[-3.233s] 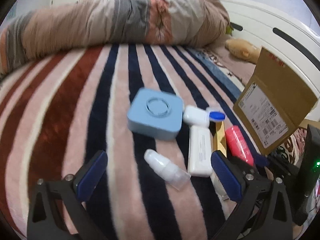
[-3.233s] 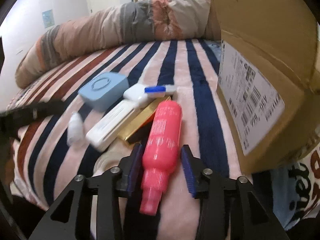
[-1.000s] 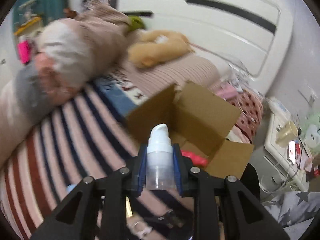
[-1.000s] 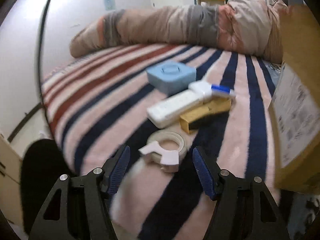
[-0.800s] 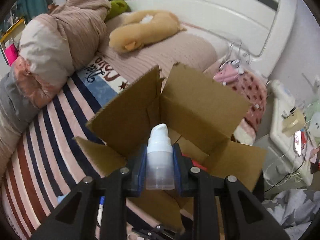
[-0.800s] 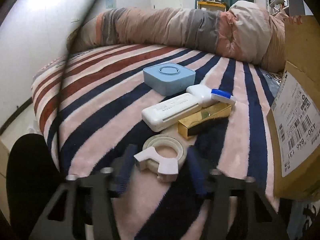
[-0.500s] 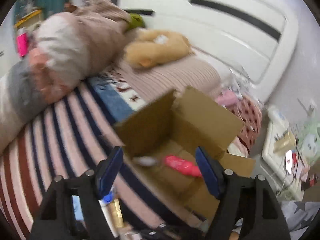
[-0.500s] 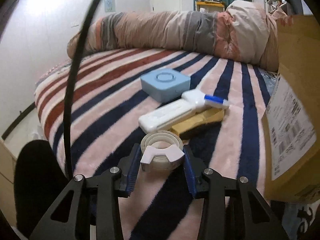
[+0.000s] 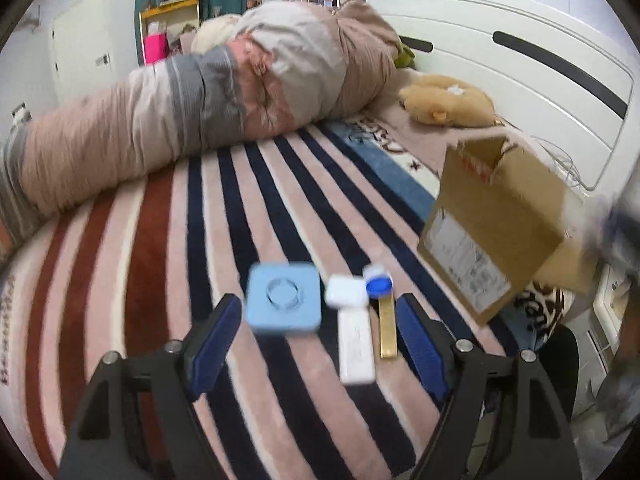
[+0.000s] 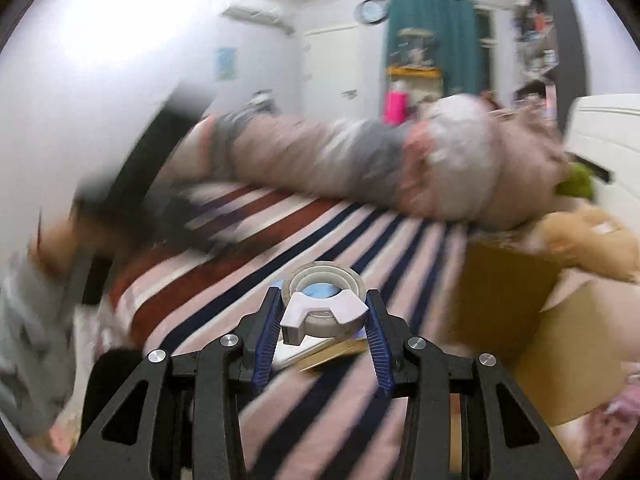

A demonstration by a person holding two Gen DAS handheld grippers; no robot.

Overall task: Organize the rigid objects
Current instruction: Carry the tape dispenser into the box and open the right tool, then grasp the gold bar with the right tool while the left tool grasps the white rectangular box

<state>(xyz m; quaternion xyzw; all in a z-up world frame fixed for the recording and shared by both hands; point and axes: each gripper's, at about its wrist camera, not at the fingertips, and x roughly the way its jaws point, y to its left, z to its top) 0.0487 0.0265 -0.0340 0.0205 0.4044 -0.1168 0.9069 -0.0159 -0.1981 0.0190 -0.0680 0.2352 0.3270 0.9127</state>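
Observation:
My left gripper (image 9: 320, 336) is open and empty above the striped bed. Between its fingers lie a light blue square case (image 9: 283, 304), a white box with a blue cap (image 9: 354, 290), a long white case (image 9: 356, 348) and a gold bar (image 9: 387, 330). The open cardboard box (image 9: 492, 224) stands to the right. My right gripper (image 10: 322, 326) is shut on a white tape dispenser with its tape roll (image 10: 323, 300), lifted above the bed. The cardboard box (image 10: 520, 312) shows to its right.
A long rolled quilt (image 9: 192, 112) lies across the far side of the bed. A tan plush toy (image 9: 448, 100) lies by the white headboard (image 9: 520, 52). The blurred left arm (image 10: 120, 208) crosses the left of the right wrist view.
My left gripper let the clear pump bottle drop into the box, opened and swung back over the bed items. My right gripper closed on the tape dispenser and lifted it.

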